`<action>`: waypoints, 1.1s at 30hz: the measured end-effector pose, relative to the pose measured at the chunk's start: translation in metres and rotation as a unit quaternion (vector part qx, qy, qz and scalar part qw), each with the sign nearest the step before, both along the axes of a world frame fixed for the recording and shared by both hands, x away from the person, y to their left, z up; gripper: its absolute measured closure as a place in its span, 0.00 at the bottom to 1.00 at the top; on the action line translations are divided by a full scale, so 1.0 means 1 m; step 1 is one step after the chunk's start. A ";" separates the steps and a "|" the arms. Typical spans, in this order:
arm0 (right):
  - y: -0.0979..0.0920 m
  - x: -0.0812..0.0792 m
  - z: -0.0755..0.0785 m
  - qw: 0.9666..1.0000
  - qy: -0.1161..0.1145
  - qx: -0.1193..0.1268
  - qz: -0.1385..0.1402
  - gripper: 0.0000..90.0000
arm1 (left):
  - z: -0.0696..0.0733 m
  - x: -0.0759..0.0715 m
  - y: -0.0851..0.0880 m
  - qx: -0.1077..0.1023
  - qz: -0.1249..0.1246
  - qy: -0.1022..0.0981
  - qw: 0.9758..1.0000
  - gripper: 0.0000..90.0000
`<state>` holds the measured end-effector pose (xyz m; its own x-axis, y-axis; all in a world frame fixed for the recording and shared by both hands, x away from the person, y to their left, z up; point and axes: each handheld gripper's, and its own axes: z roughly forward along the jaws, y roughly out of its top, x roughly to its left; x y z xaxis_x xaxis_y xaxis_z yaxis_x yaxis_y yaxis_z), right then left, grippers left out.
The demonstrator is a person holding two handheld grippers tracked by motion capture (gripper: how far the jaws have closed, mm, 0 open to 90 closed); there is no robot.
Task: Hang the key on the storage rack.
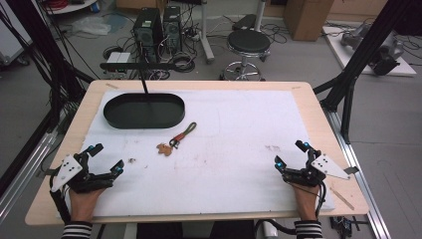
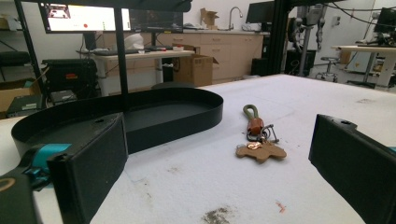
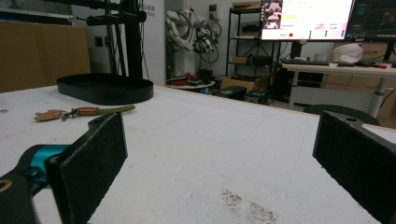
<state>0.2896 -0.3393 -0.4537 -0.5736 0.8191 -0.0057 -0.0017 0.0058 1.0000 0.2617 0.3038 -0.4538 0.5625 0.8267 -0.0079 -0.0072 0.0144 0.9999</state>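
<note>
- Two grippers rest low at the near edge of the bench, one at each corner, well apart from each other, and neither touches anything but the white cover
- The left gripper (image 1: pixel 102 158) has its jaws spread wide with nothing between them; ahead of those jaws and a little to their right lies the keychain (image 2: pixel 258 135), apart from both pads
- The right gripper (image 1: pixel 290 155) also stands with jaws wide and empty; from its own view the keychain (image 3: pixel 79 112) sits far off, ahead and to the left of the jaws
- The keychain (image 1: pixel 175 140) lies flat on the cover, its olive loop pointing away toward the black tray (image 1: pixel 144 110) and its brown leather tag nearest the person; the tray stands just beyond it, ahead of the left jaws
- The left jaws face the keychain squarely, so I judge that hand is the one set up to reach; the wide opening suits a flat, loose thing that must be pinched from above or by its loop
- The tray's low wall and open top make it the likely place for the keychain, though nothing lies in it yet
- The right gripper, being much farther off, looks parked out of the way rather than readied for a grasp
</note>
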 end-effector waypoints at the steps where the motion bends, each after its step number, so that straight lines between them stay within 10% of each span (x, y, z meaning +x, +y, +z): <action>1: 0.000 0.000 0.000 1.000 0.004 0.002 0.001 0.02 | 0.000 0.000 0.000 0.000 0.000 -0.001 1.000 0.06; 33: 0.001 0.000 0.000 1.000 -0.002 -0.001 0.000 0.02 | 0.012 0.010 0.003 0.011 0.001 0.018 1.000 0.06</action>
<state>0.2891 -0.3386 -0.4536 -0.5731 0.8195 -0.0094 -0.0060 0.0073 1.0000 0.2718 0.3067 -0.4420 0.5611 0.8277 -0.0103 0.0297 -0.0077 0.9995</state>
